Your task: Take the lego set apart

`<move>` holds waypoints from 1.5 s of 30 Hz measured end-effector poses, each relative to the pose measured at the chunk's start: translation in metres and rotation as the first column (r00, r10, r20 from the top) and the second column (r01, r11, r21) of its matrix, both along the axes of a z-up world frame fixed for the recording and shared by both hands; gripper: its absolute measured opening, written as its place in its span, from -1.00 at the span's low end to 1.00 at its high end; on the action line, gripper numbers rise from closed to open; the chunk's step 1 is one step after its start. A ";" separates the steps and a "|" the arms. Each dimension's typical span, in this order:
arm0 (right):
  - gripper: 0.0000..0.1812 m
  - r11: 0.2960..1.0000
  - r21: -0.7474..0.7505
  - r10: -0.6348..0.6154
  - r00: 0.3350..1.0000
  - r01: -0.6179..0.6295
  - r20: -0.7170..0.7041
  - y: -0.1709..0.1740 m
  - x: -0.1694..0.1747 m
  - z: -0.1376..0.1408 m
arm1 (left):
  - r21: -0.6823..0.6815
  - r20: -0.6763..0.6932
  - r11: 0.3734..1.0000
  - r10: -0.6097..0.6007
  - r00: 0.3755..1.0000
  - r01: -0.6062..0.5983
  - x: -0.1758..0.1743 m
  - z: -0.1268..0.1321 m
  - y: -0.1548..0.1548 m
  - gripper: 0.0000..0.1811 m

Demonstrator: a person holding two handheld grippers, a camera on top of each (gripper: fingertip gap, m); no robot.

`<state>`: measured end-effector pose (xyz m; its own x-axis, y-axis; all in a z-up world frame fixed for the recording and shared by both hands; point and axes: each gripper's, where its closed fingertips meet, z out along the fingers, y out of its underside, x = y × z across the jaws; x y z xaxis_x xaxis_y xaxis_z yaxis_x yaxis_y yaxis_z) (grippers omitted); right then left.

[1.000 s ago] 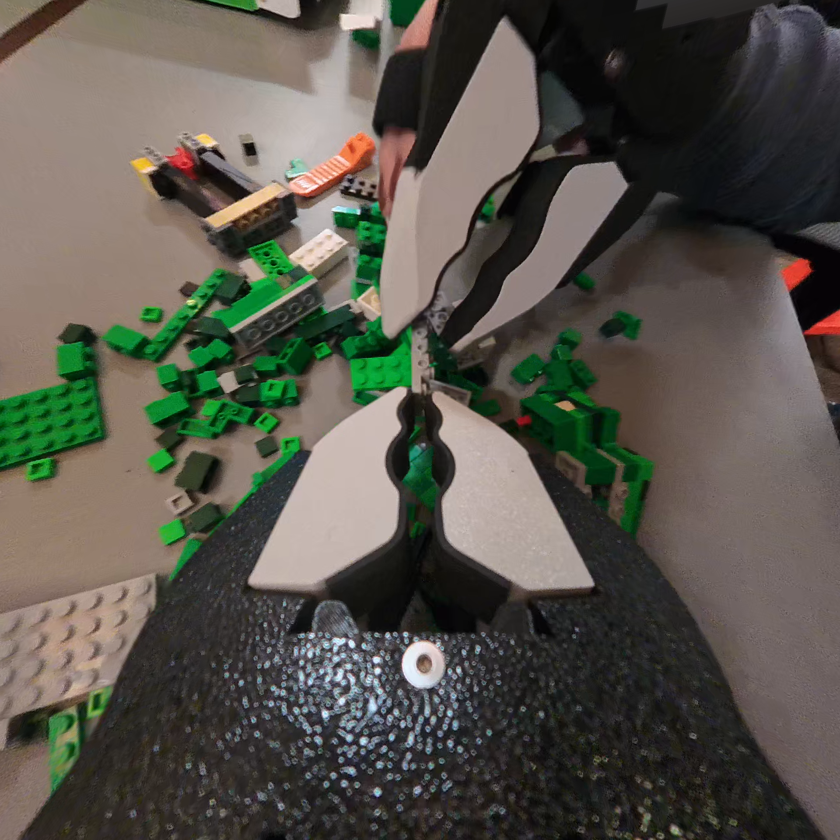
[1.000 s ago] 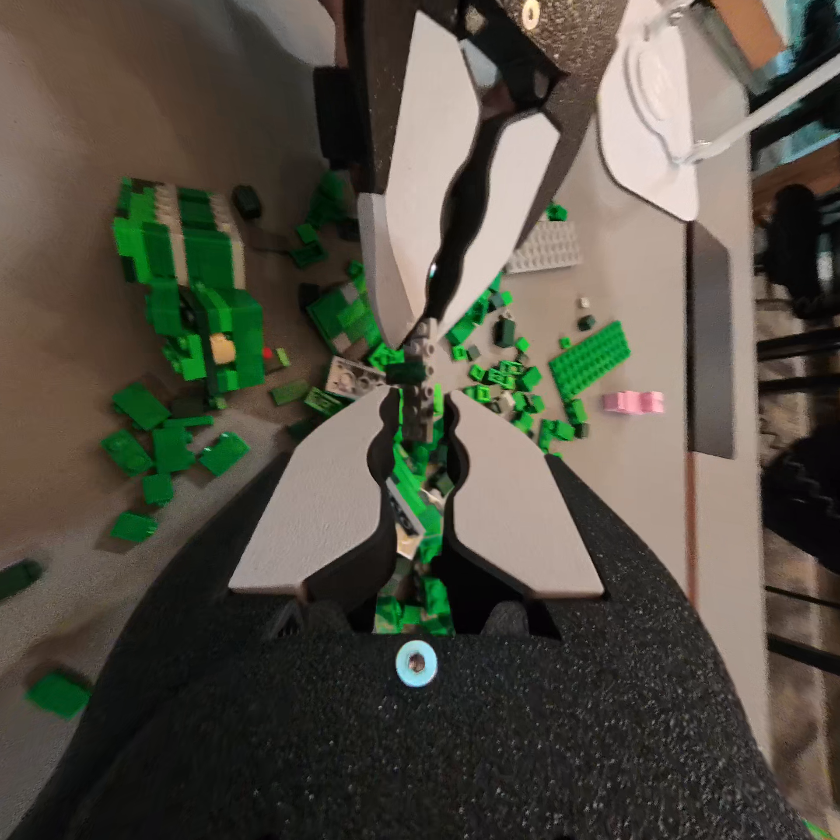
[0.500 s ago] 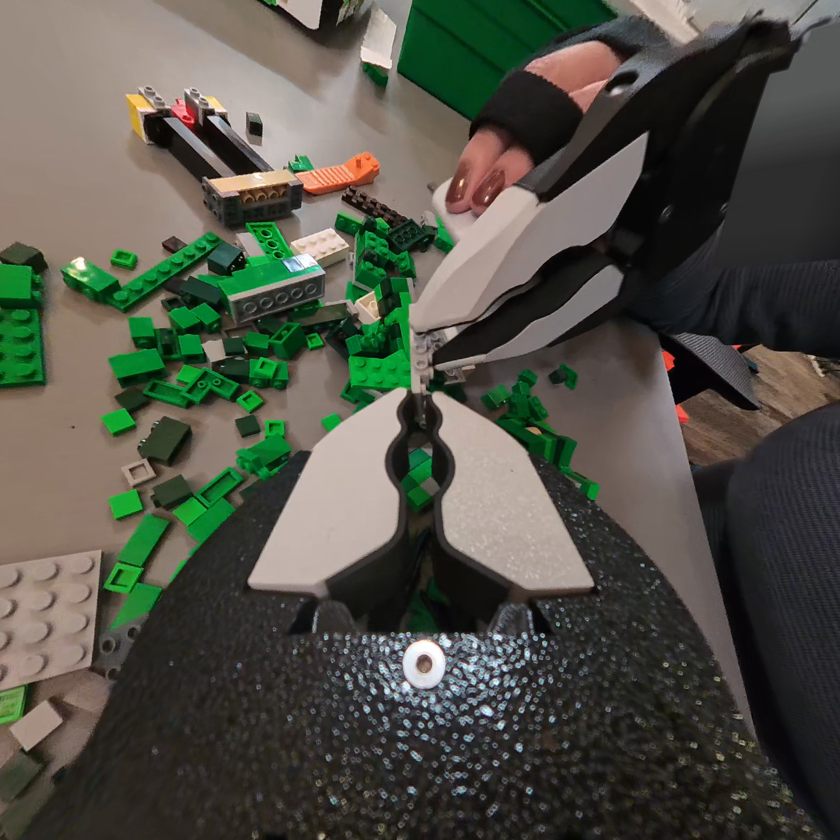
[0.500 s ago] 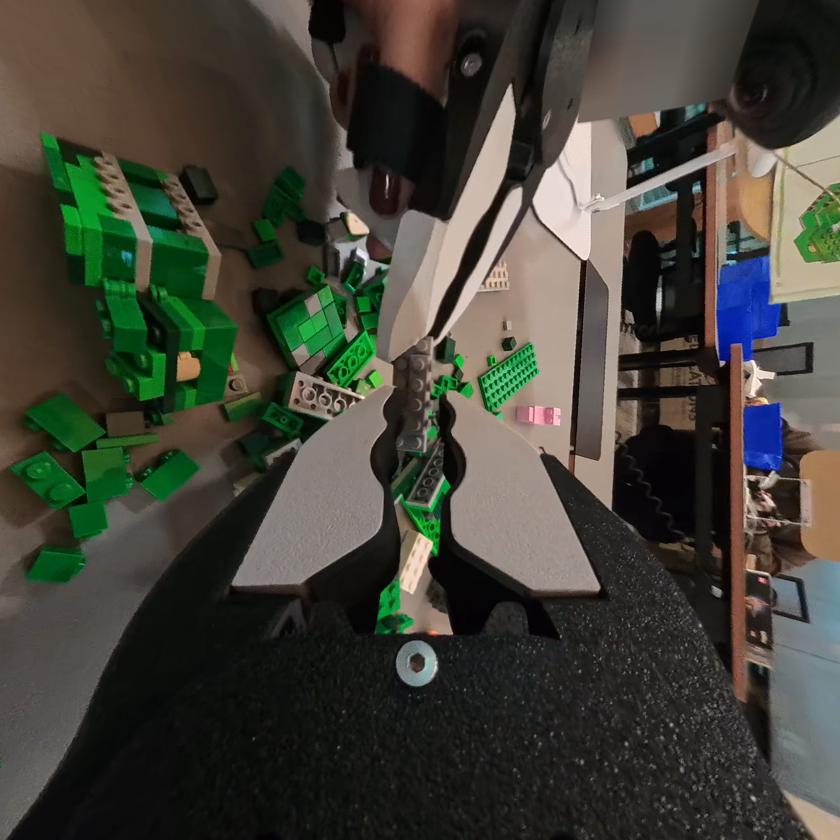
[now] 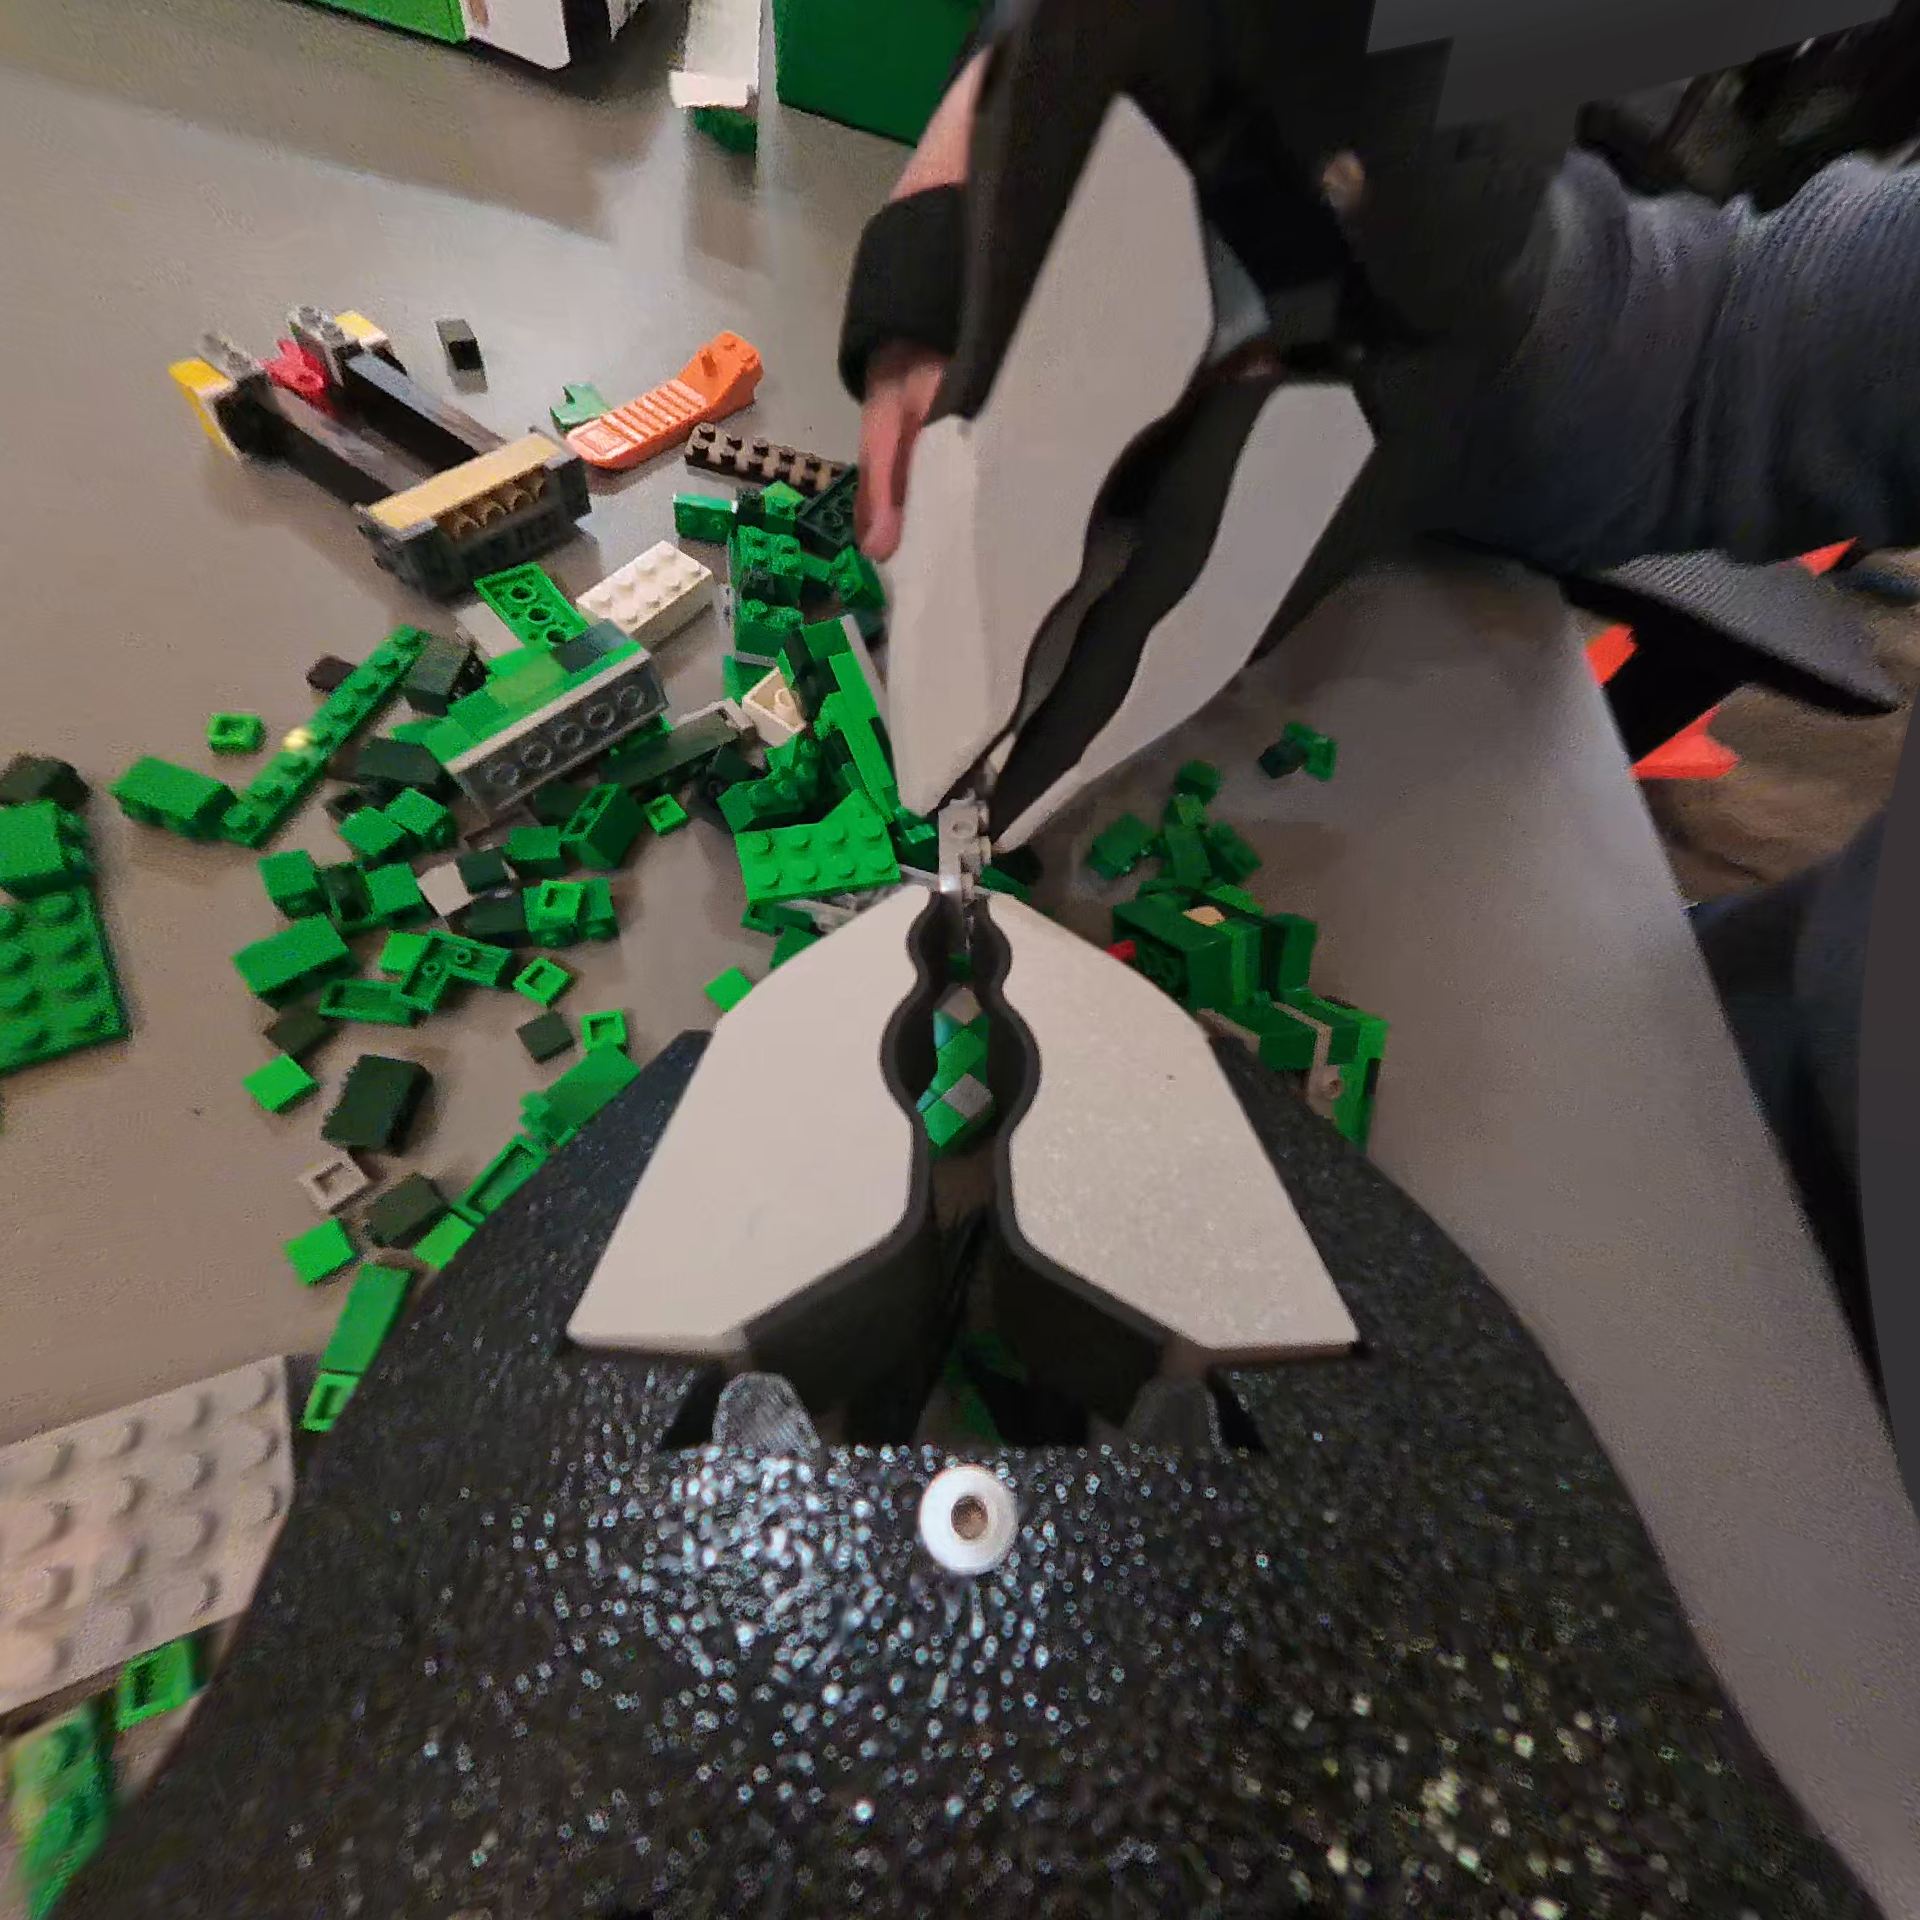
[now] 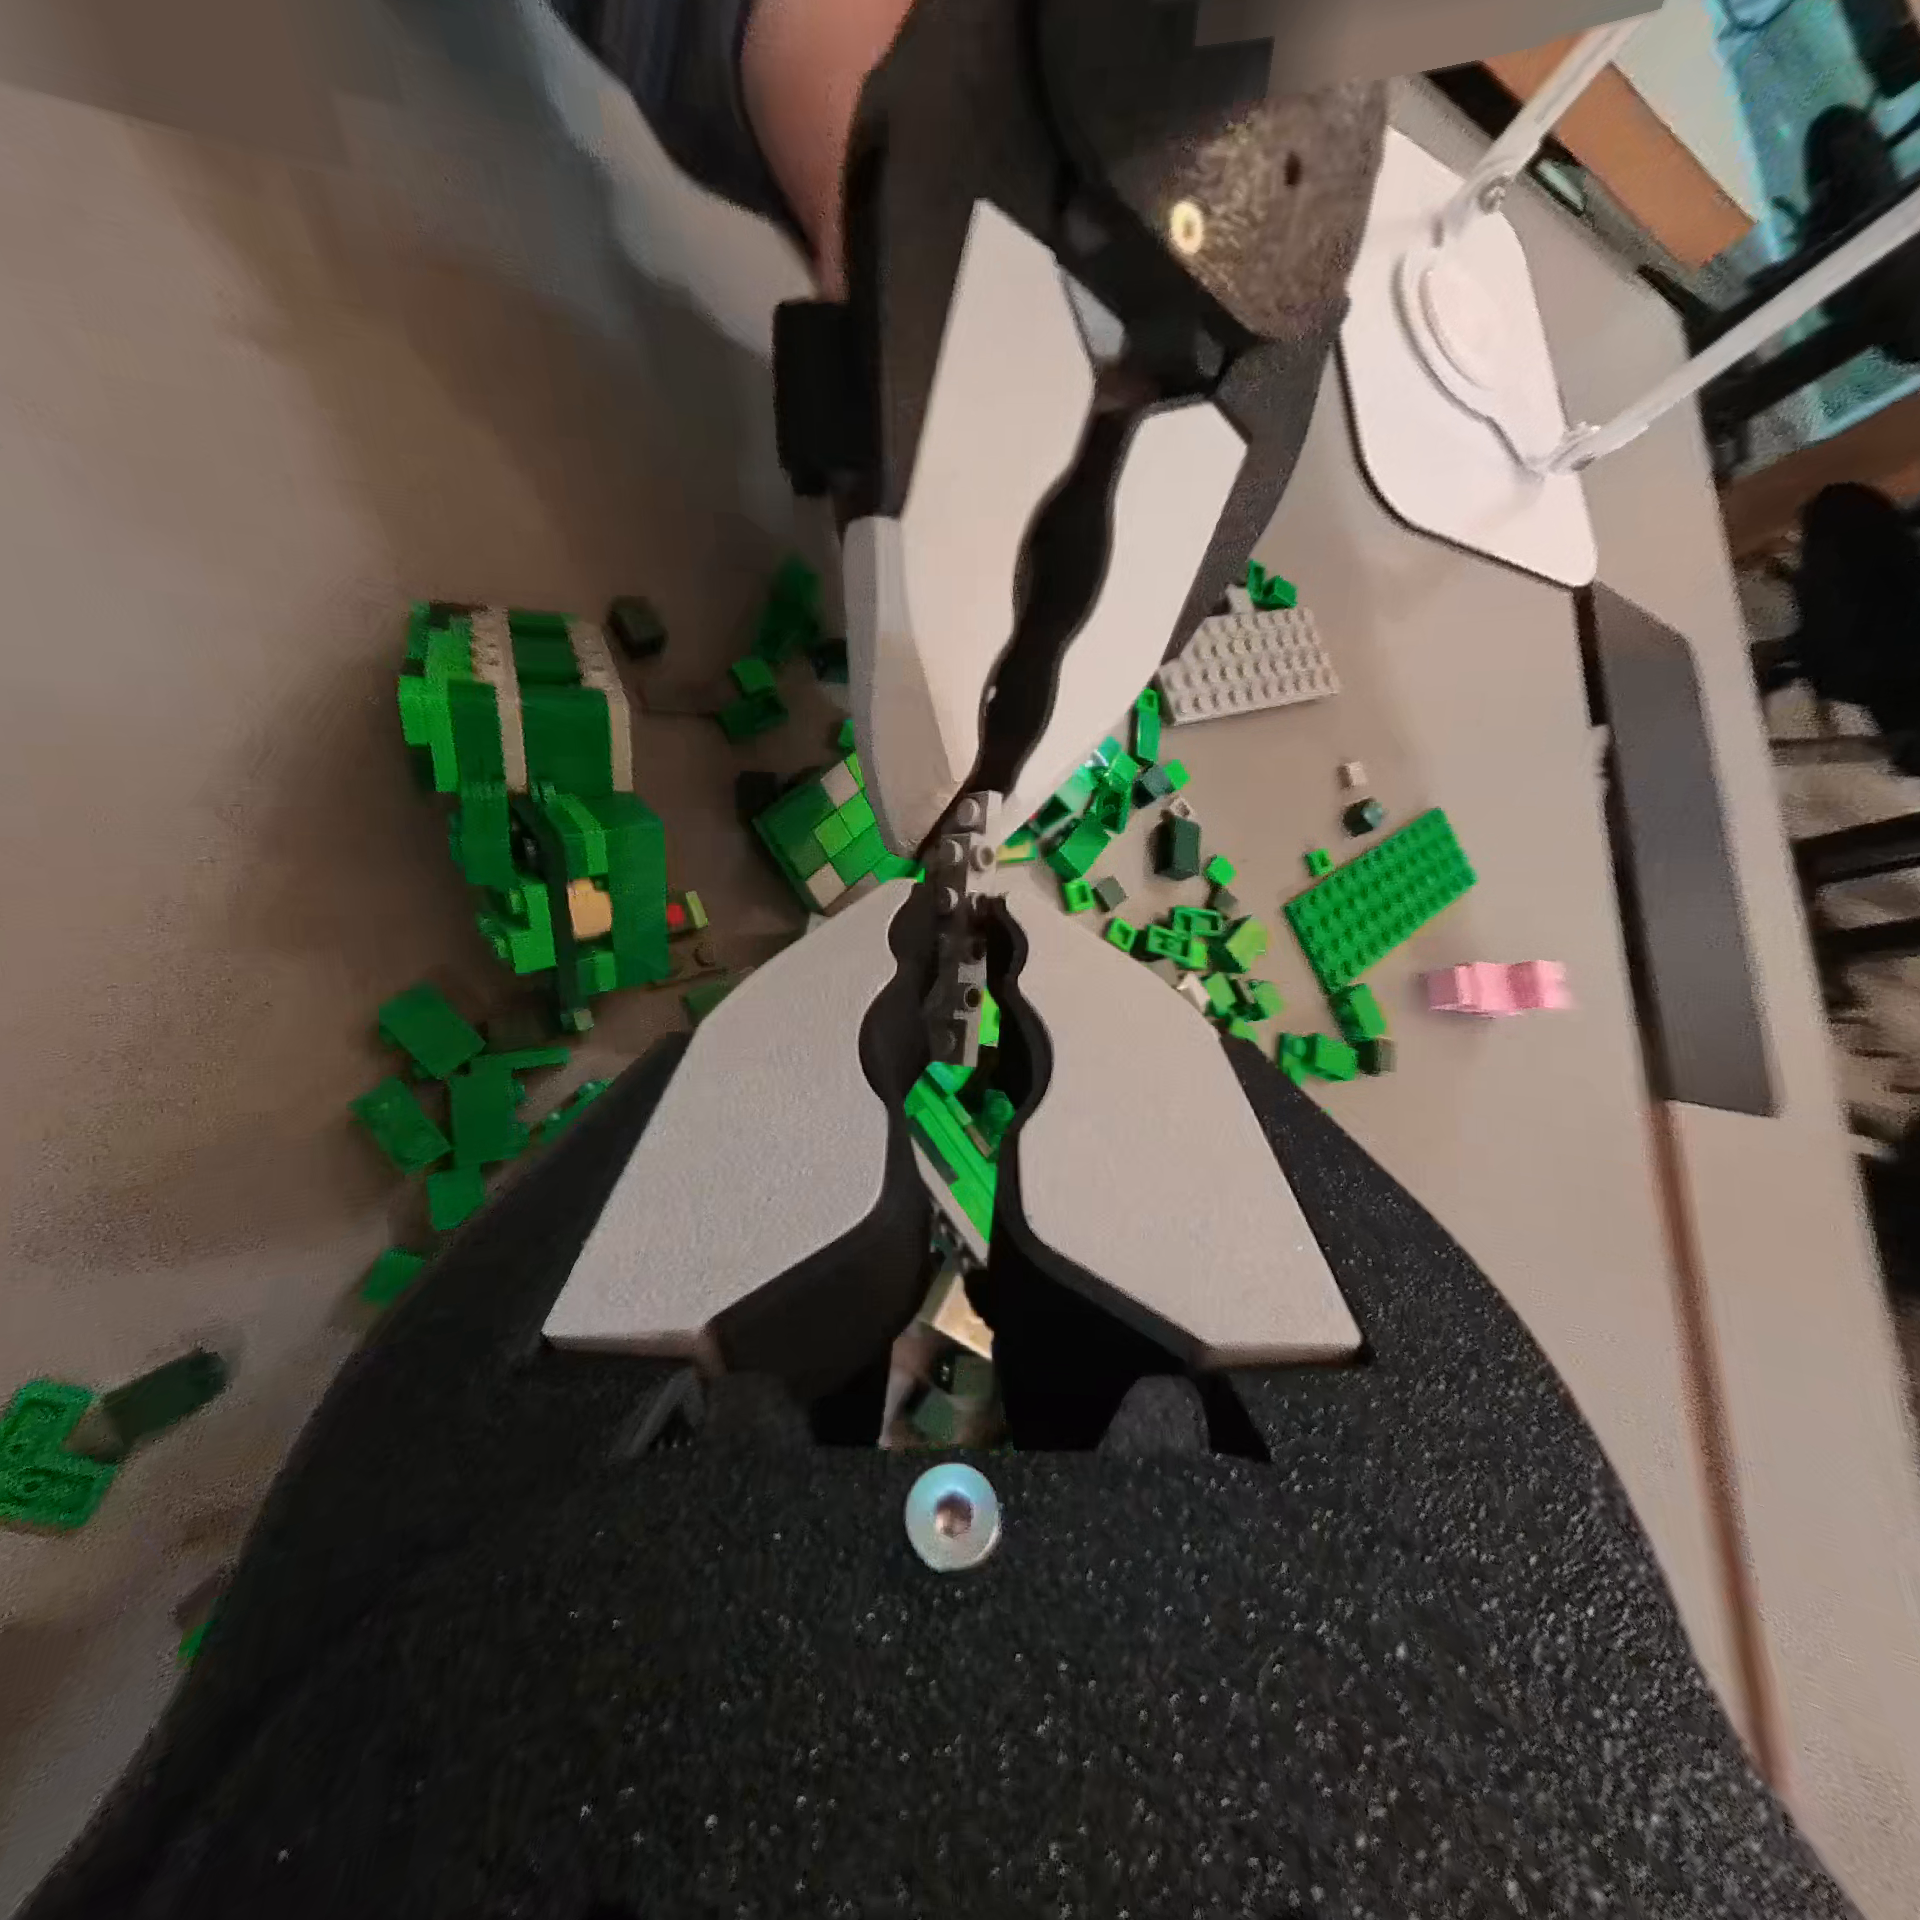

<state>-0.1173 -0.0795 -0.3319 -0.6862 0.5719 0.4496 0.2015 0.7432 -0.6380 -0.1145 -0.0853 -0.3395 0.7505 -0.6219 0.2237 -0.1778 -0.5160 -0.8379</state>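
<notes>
A: Both tools are on one piece. Left gripper [image 5: 961,906] has its jaws pressed on the near end of a thin grey strip [image 5: 962,847]. Right gripper [image 5: 982,795] comes in from 12 o'clock and pinches the far end.

B: Right wrist view agrees. The grey strip [image 6: 961,914] runs through the right gripper [image 6: 961,914], jaws closed on it, and the left gripper [image 6: 966,805] bites its top end. It looks like two thin plates stacked, though I can't tell for sure.

A: Then I'd peel, not pull. Hold one end fixed and roll the other wrist so the plates hinge apart. A straight tug likely slips off the studs.

B: Grip is shallow, tips only. Keep the squeeze steady or it pops into the loose pile [image 5: 810,831] directly below.

A: Room: the table edge [image 5: 1621,935] runs along 3 o'clock in the left view, close by. Swing away from it, toward 9 o'clock.

B: At 9 o'clock in my view sits the green built model [image 6: 540,790], still assembled, clear of the jaws. Open table beyond it. A pink piece [image 6: 1496,985] lies at 3 o'clock near the edge.

A: Stay above the pile, small rotations.
</notes>
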 end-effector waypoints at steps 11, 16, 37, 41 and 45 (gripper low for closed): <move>-0.91 0.900 -0.434 0.006 0.992 0.049 0.125 0.006 -0.001 -0.001 | 0.164 -0.222 0.986 0.071 0.972 -0.035 -0.005 -0.001 0.010 -0.95; -0.92 0.836 -0.547 0.046 0.987 0.046 0.154 0.006 0.001 0.002 | 0.196 -0.206 0.980 0.074 0.976 -0.033 -0.002 0.002 0.011 -0.96; -0.73 0.946 -0.239 -0.311 0.826 0.221 -0.470 0.055 -0.028 0.046 | 0.048 0.058 0.904 0.423 0.904 -0.425 -0.067 -0.003 0.027 -0.95; -0.76 0.931 -0.192 -0.363 0.723 0.312 -0.588 0.072 -0.026 0.045 | 0.136 -0.017 0.859 0.501 0.865 -0.494 -0.085 -0.003 0.030 -0.94; -0.76 0.909 -0.212 -0.407 0.650 0.359 -0.642 0.083 -0.023 0.055 | 0.278 -0.078 0.811 0.554 0.829 -0.515 -0.091 0.007 0.030 -0.71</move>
